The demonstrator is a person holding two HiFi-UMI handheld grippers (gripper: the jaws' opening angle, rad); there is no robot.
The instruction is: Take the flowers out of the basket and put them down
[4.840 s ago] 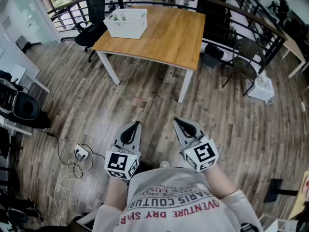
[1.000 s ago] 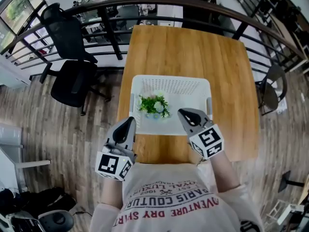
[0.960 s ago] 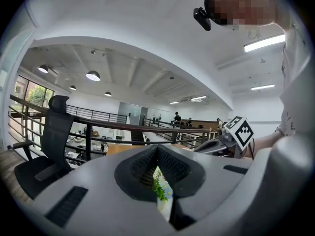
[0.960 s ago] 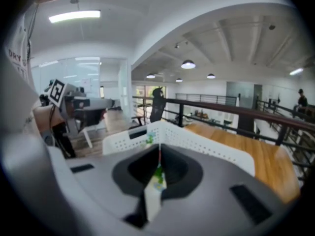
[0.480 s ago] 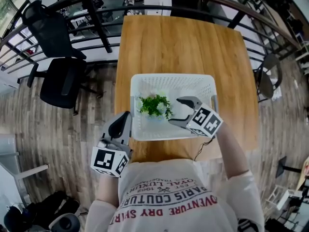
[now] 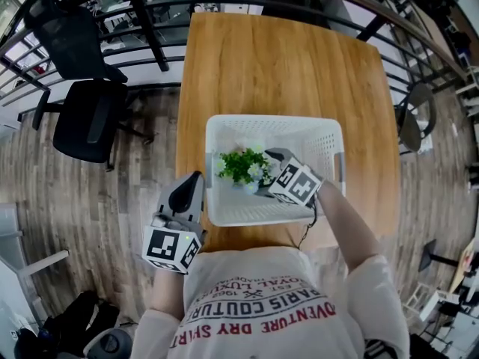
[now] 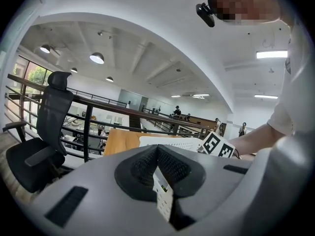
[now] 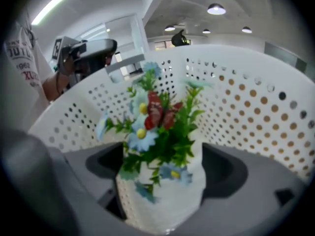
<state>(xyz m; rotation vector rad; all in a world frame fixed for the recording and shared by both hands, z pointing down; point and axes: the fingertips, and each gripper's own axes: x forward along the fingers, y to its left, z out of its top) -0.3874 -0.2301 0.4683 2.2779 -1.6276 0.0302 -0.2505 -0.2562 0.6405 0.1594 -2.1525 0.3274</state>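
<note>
Off the table [image 6: 262, 66] edge, our left gripper [image 6: 196, 179] is pinched together, empty. Flowers [image 6: 239, 163] in a white pot [image 8: 170, 200] stand in the basket [image 6: 258, 212]. Our right gripper [image 6: 263, 172], jaws just spread wide, straddles the pot unclamped. We judge it light, petals soft: grip the pot.

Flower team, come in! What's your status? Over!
Left gripper shut, outside the basket. Right gripper open, just widened, flowers between its fingers, ungripped. Flowers inside basket. Nothing blocking.

The person's shirt [image 6: 262, 305] carried red print, seen upside down, reading "PARIS COUTURE". The line beside it read "…VENTURE DRY SHIRT", its first letters unclear. Its smaller lines were too small to read.
</note>
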